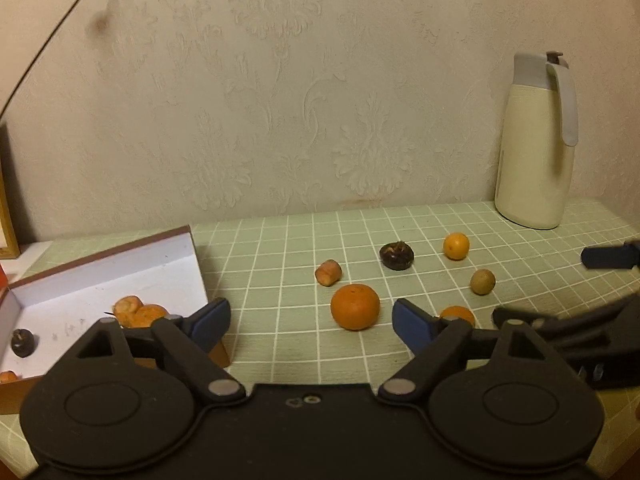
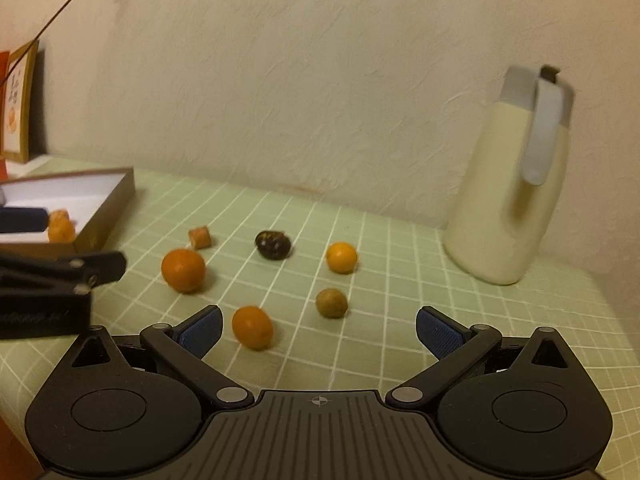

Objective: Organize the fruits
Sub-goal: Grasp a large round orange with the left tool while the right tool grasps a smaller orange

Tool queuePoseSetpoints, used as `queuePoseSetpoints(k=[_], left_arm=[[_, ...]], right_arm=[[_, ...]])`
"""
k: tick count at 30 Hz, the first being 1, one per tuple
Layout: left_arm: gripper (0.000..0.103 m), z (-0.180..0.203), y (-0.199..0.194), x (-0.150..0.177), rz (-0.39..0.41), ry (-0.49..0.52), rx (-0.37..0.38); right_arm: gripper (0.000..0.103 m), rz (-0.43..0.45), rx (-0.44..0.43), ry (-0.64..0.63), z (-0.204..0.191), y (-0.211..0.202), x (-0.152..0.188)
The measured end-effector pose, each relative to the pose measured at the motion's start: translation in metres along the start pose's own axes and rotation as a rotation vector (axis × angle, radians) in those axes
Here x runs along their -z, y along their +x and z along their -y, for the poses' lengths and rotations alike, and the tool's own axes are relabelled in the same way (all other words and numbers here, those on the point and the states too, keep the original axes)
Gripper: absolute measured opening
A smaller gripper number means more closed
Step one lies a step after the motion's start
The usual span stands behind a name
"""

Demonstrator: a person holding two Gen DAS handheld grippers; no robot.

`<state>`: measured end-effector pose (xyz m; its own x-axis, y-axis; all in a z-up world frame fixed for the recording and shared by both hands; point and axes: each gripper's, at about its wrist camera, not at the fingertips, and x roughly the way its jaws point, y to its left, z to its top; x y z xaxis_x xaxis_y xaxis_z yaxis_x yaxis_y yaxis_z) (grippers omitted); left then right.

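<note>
My left gripper (image 1: 312, 322) is open just short of a large orange (image 1: 355, 306) that lies on the green checked cloth, with its pads clear of the fruit. To its left stands a white-lined box (image 1: 188, 248) holding orange fruits (image 1: 138, 312) and a dark fruit (image 1: 24, 342). My right gripper (image 2: 319, 330) is also open. A small orange (image 2: 253, 327) lies between its fingers near the left pad, untouched, and a brownish-green fruit (image 2: 331, 303) sits just beyond. Farther back lie a dark round fruit (image 2: 273, 244), another small orange (image 2: 341, 257) and a stubby orange piece (image 2: 200, 237).
A cream jug (image 1: 536, 152) with a grey handle stands at the back right against the wallpapered wall. A framed picture (image 2: 20, 100) leans at the far left behind the box. A thin dark cable (image 1: 44, 44) hangs across the upper left.
</note>
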<state>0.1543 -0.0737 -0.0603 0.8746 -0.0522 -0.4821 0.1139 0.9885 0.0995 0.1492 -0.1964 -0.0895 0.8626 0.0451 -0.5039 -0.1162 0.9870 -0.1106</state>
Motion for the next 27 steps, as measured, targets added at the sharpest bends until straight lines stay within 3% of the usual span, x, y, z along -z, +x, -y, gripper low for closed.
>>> queuePoseSetpoints(k=[9,15,22,24,25,26,27], left_arm=[[0.078,0.005,0.032,-0.001,-0.045,-0.016,0.019],[0.078,0.006,0.049,-0.003,-0.063,-0.046,0.032],[0.076,0.014,0.070,-0.004,-0.097,-0.026,0.052],[0.074,0.016,0.078,-0.003,-0.109,-0.024,0.059],[0.068,0.017,0.081,-0.003,-0.114,-0.020,0.061],[0.055,0.019,0.085,-0.003,-0.123,-0.015,0.061],[0.046,0.019,0.090,-0.003,-0.145,-0.020,0.070]], right_arm=[[0.103,-0.060,-0.038,-0.041,-0.018,0.031,0.006],[0.100,-0.095,0.013,-0.055,-0.024,0.057,0.004],[0.100,-0.130,0.074,0.021,-0.007,0.081,0.001],[0.091,-0.145,0.052,0.051,0.000,0.083,0.000],[0.077,-0.154,0.029,0.065,0.002,0.084,0.000],[0.064,-0.167,0.009,0.077,0.003,0.085,0.000],[0.057,-0.164,0.006,0.074,0.002,0.084,0.000]])
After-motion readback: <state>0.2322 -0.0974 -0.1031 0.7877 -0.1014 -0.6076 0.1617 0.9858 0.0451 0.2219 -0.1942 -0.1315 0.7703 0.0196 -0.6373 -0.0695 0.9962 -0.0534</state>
